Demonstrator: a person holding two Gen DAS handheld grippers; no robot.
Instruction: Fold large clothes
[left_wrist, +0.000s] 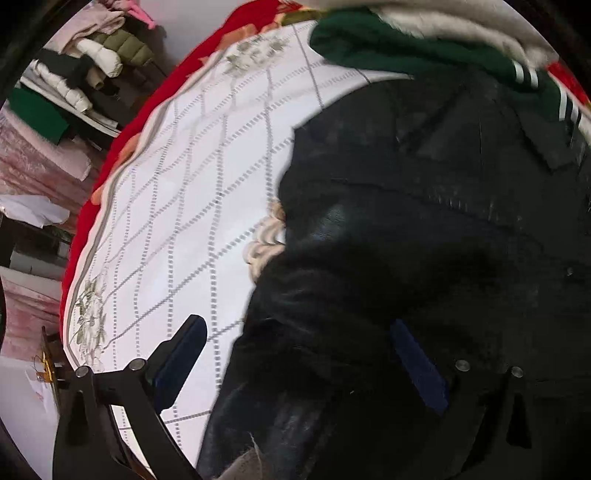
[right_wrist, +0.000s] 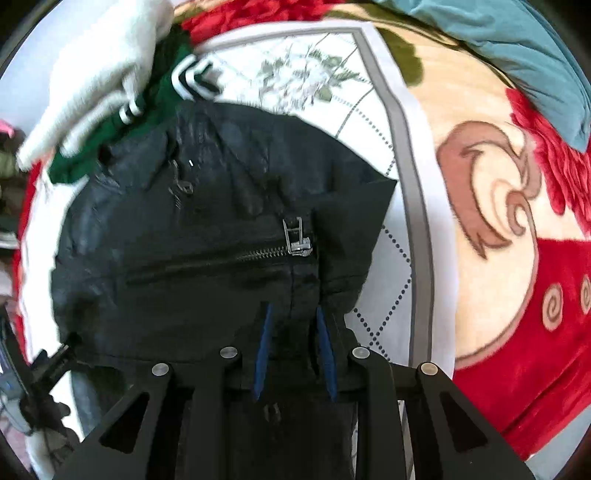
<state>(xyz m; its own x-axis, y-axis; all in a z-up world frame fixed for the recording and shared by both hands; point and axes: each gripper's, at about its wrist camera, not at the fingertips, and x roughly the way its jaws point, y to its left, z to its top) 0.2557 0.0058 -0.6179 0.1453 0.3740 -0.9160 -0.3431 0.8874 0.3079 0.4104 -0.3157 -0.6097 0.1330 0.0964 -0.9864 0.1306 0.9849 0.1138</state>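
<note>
Item: black jacket (right_wrist: 192, 236), leather-like, lying on a white quilted sheet (left_wrist: 192, 206) directly under both claws.

Right claw (right_wrist: 293, 325): points down, jaws narrow, a ridge of jacket between the blue pads; whether the pads press it cannot be told. The zipper (right_wrist: 295, 240) sits just ahead of the fingertips.

Left claw (left_wrist: 295, 354): jaws spread wide, empty, straddling the jacket's edge.

Handling, judged: heavy, supple yet bulky, slick surface, holds creases poorly. Best taken at hems, seams or collar, where layers give purchase.

Nearby: green garment (left_wrist: 406, 48) beyond the jacket; red blanket (right_wrist: 535, 295) to the right claw's right.
</note>
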